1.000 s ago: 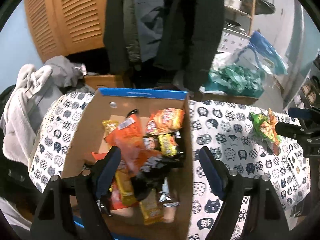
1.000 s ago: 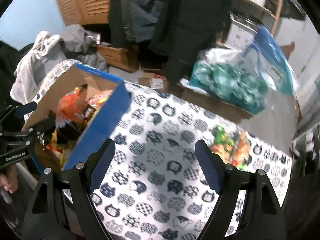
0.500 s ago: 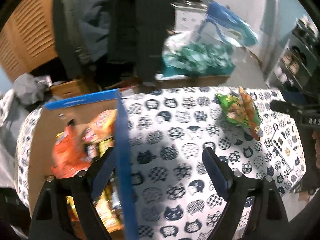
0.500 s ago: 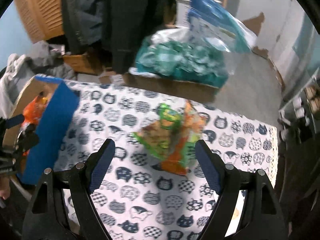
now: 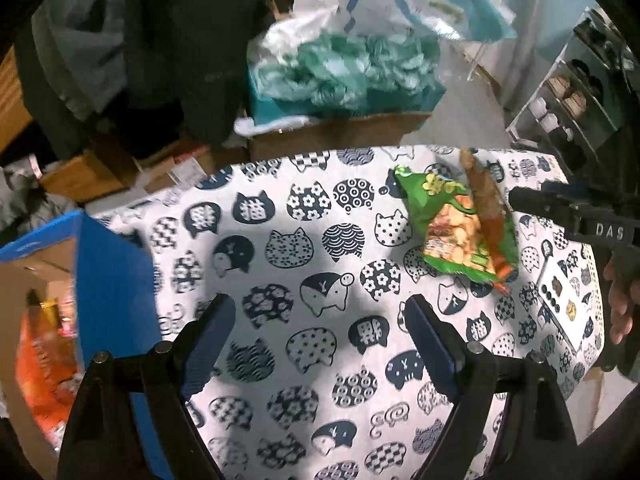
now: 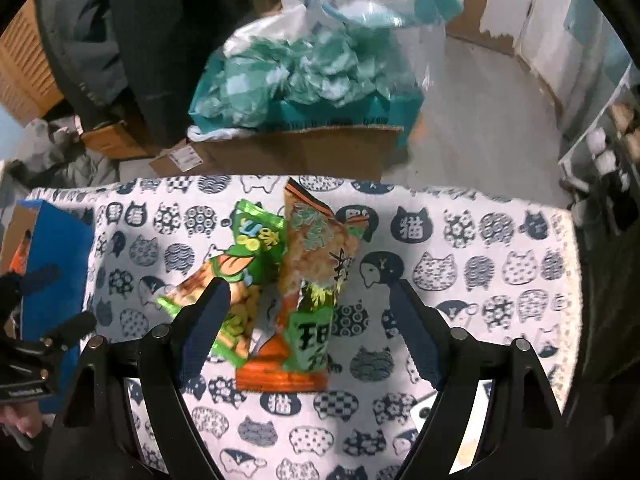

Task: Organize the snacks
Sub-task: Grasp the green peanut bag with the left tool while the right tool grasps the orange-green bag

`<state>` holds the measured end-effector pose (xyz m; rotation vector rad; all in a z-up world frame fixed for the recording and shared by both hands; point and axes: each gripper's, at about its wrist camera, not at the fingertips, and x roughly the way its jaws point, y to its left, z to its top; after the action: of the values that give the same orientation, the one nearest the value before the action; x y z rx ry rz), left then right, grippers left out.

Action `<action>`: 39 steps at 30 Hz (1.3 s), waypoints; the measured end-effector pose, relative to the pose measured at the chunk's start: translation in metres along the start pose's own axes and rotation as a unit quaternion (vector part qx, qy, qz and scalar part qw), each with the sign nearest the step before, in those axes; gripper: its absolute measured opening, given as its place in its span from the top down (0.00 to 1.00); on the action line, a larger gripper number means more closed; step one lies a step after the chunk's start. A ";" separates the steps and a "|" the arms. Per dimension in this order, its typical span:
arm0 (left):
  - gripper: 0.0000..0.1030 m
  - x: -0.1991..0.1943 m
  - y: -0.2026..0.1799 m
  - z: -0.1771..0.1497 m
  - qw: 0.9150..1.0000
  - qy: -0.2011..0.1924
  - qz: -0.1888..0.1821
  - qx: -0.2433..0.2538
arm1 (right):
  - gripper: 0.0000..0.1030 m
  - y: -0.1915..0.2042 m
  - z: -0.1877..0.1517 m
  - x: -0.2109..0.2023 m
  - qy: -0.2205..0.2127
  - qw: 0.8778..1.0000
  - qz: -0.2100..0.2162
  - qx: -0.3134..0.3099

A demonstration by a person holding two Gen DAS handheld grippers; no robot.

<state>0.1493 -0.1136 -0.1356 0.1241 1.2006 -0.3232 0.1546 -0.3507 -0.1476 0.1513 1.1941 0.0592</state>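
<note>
Mostly done by my read: box (image 5: 116,280) at the worktop (image 5: 304,240) edge already held a pile of snacks, two packets, green (image 6: 240,264) and orange-green (image 6: 312,304), lay touching mid-cloth, right hand-held gripper (image 6: 308,320) wide around them, left hand-held gripper (image 5: 316,332) wide, empty.
</note>
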 end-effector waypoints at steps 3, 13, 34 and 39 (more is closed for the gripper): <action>0.15 0.013 0.001 0.007 1.000 0.004 -0.009 -0.009 | 0.21 -0.004 0.000 0.019 0.014 1.000 0.003 0.006; 0.15 0.030 -0.016 0.027 1.000 -0.004 -0.015 0.008 | 0.33 -0.015 -0.007 0.061 0.045 0.997 0.040 0.039; 0.15 0.075 -0.093 0.056 0.997 0.035 -0.064 0.020 | 0.67 -0.043 -0.030 0.027 0.030 0.998 -0.001 0.048; 0.16 0.095 -0.099 0.049 0.997 0.045 -0.054 0.024 | 0.67 -0.049 -0.036 0.028 0.035 0.998 0.000 0.054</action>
<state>0.1926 -0.2378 -0.1986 0.1162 1.2914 -0.4448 0.1303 -0.3926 -0.1937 0.2456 1.2670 0.0012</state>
